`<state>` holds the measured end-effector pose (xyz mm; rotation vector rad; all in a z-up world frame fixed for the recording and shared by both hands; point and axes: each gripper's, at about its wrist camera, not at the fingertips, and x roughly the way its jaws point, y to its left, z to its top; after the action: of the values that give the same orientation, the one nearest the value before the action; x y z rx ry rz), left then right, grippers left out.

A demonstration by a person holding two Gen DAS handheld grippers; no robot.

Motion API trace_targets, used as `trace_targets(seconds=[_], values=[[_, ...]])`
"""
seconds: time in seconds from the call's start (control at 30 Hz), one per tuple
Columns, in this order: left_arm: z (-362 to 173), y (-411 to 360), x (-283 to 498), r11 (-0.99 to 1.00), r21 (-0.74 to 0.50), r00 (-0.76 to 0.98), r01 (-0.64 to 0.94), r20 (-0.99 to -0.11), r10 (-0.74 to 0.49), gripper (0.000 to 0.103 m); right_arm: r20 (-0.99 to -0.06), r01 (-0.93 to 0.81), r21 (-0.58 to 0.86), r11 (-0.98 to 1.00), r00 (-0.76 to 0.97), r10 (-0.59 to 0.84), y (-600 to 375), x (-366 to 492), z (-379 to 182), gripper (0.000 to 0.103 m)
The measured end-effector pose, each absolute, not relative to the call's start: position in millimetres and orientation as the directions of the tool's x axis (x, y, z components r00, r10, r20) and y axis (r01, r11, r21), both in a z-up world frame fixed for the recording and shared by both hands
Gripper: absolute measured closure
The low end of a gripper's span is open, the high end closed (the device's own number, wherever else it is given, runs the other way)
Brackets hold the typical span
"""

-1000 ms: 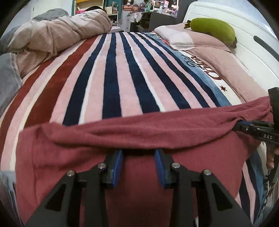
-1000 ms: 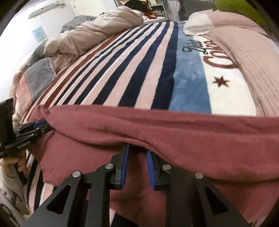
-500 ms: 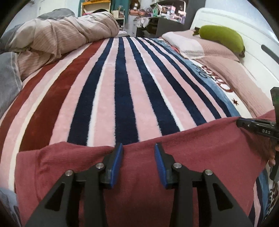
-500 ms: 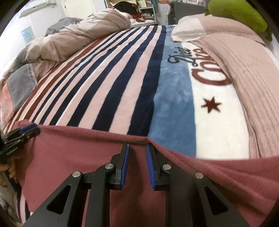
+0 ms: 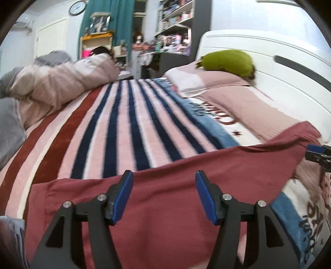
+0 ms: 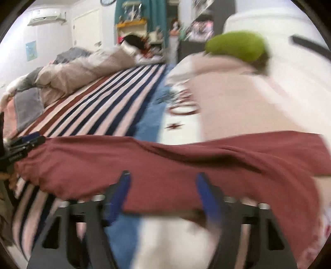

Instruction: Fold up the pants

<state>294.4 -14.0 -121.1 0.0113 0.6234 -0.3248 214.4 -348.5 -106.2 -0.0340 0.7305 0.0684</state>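
We saw the maroon pants spread flat across the lower half of the left wrist view, lying on the striped blanket that covered the bed. In the right wrist view the same pants ran as a band from the left edge to the right edge, with a long crease along the middle.

Our left gripper was released, its blue-padded fingers spread wide over the cloth with nothing between them. Our right gripper was likewise spread wide and held nothing, though motion blur smeared its fingers and we could not tell whether they touched the fabric. Each gripper also showed at the edge of the other's view, beside the pants' end: the right one at the right edge, the left one at the left edge.

The blanket carried dark script and red lettering near a small red star, too blurred for us to read. A green plush toy lay on the pink pillow at the upper right, against the white headboard. A bunched beige duvet sat at the upper left, and a round wall clock hung at the top left.
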Motion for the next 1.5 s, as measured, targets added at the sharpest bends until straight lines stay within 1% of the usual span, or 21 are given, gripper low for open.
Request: trace_targets(seconds=[0.03, 0.07, 0.17, 0.23, 0.27, 0.3, 0.33, 0.37, 0.4, 0.53, 0.57, 0.63, 0.67, 0.73, 0.77, 0.8, 0.87, 0.97, 1.1, 1.4, 1.5], values=[[-120.1, -19.6, 288.6, 0.944, -0.099, 0.759, 0.314, -0.571, -0.312, 0.045, -0.645, -0.062, -0.021, 0.998, 0.763, 0.034, -361.2, 196.1, -101.8, 0.009], [-119.4, -26.6, 282.4, 0.937, -0.118, 0.750, 0.330, -0.569, -0.336, 0.045, -0.631, -0.036, -0.029, 0.999, 0.776, 0.010, -370.9, 183.8, -99.2, 0.007], [-121.4, -48.7, 269.1, 0.916, -0.156, 0.721, 0.369, -0.575, -0.388, 0.045, -0.622, 0.079, -0.065, 0.995, 0.777, -0.102, -398.9, 151.4, -94.9, 0.007], [-123.1, -62.2, 261.4, 0.908, -0.166, 0.704, 0.385, -0.583, -0.405, 0.045, -0.611, 0.118, -0.080, 0.990, 0.779, -0.142, -415.3, 133.8, -95.2, 0.007], [-123.9, -69.1, 257.7, 0.905, -0.169, 0.697, 0.391, -0.588, -0.411, 0.045, -0.608, 0.146, -0.096, 0.985, 0.775, -0.174, -422.8, 124.4, -97.3, 0.011], [-124.2, -74.8, 254.5, 0.903, -0.169, 0.691, 0.396, -0.593, -0.413, 0.045, -0.612, 0.162, -0.115, 0.980, 0.766, -0.198, -427.7, 120.9, -99.8, 0.023], [-124.2, -79.9, 251.0, 0.901, -0.166, 0.685, 0.402, -0.597, -0.416, 0.045, -0.618, 0.173, -0.136, 0.975, 0.755, -0.220, -432.0, 117.7, -103.3, 0.030], [-124.2, -84.5, 247.9, 0.899, -0.164, 0.683, 0.405, -0.600, -0.417, 0.045, -0.627, 0.182, -0.154, 0.971, 0.742, -0.239, -438.1, 114.6, -108.5, 0.041], [-123.8, -89.0, 245.6, 0.899, -0.161, 0.681, 0.407, -0.602, -0.416, 0.045, -0.633, 0.185, -0.156, 0.970, 0.735, -0.242, -443.4, 112.4, -112.8, 0.042], [-122.8, -99.7, 239.9, 0.902, -0.146, 0.677, 0.407, -0.614, -0.405, 0.045, -0.653, 0.183, -0.136, 0.974, 0.723, -0.228, -460.5, 102.0, -131.4, 0.042], [-122.7, -101.4, 239.2, 0.904, -0.140, 0.678, 0.404, -0.617, -0.398, 0.045, -0.656, 0.184, -0.141, 0.973, 0.718, -0.231, -462.7, 101.3, -136.6, 0.045], [-121.2, -104.8, 235.7, 0.908, -0.131, 0.680, 0.399, -0.622, -0.388, 0.045, -0.664, 0.187, -0.153, 0.970, 0.708, -0.241, -467.6, 101.7, -144.9, 0.053], [-120.8, -104.9, 235.3, 0.909, -0.128, 0.681, 0.397, -0.623, -0.385, 0.045, -0.670, 0.189, -0.171, 0.967, 0.697, -0.255, -469.1, 103.2, -150.0, 0.059], [-120.0, -107.8, 234.4, 0.911, -0.118, 0.682, 0.395, -0.628, -0.376, 0.045, -0.674, 0.190, -0.194, 0.962, 0.687, -0.272, -472.2, 102.5, -156.1, 0.064], [-120.1, -108.8, 234.7, 0.912, -0.114, 0.682, 0.395, -0.629, -0.374, 0.045, -0.673, 0.196, -0.211, 0.958, 0.681, -0.287, -474.4, 102.7, -159.6, 0.070], [-119.9, -110.1, 235.3, 0.912, -0.110, 0.682, 0.394, -0.630, -0.371, 0.045, -0.669, 0.206, -0.226, 0.952, 0.677, -0.305, -475.9, 102.6, -160.9, 0.079], [-119.4, -112.3, 237.4, 0.912, -0.108, 0.683, 0.395, -0.630, -0.370, 0.045, -0.655, 0.230, -0.252, 0.940, 0.675, -0.341, -480.0, 102.9, -162.2, 0.086], [-116.5, -117.5, 243.0, 0.908, -0.111, 0.683, 0.405, -0.624, -0.381, 0.045, -0.641, 0.248, -0.244, 0.937, 0.684, -0.348, -487.4, 99.2, -155.3, 0.097], [-107.0, -128.1, 254.6, 0.895, -0.107, 0.690, 0.433, -0.599, -0.406, 0.045, -0.605, 0.264, -0.272, 0.925, 0.701, -0.378, -491.7, 106.0, -140.1, 0.101], [-94.4, -166.5, 296.8, 0.864, -0.093, 0.693, 0.495, -0.557, -0.457, 0.045, -0.556, 0.268, -0.366, 0.891, 0.704, -0.441, -506.2, 141.2, -96.9, 0.102], [-106.6, -167.0, 303.8, 0.862, -0.104, 0.681, 0.496, -0.569, -0.461, 0.045, -0.577, 0.247, -0.364, 0.898, 0.697, -0.426, -516.2, 156.3, -84.8, 0.103]])
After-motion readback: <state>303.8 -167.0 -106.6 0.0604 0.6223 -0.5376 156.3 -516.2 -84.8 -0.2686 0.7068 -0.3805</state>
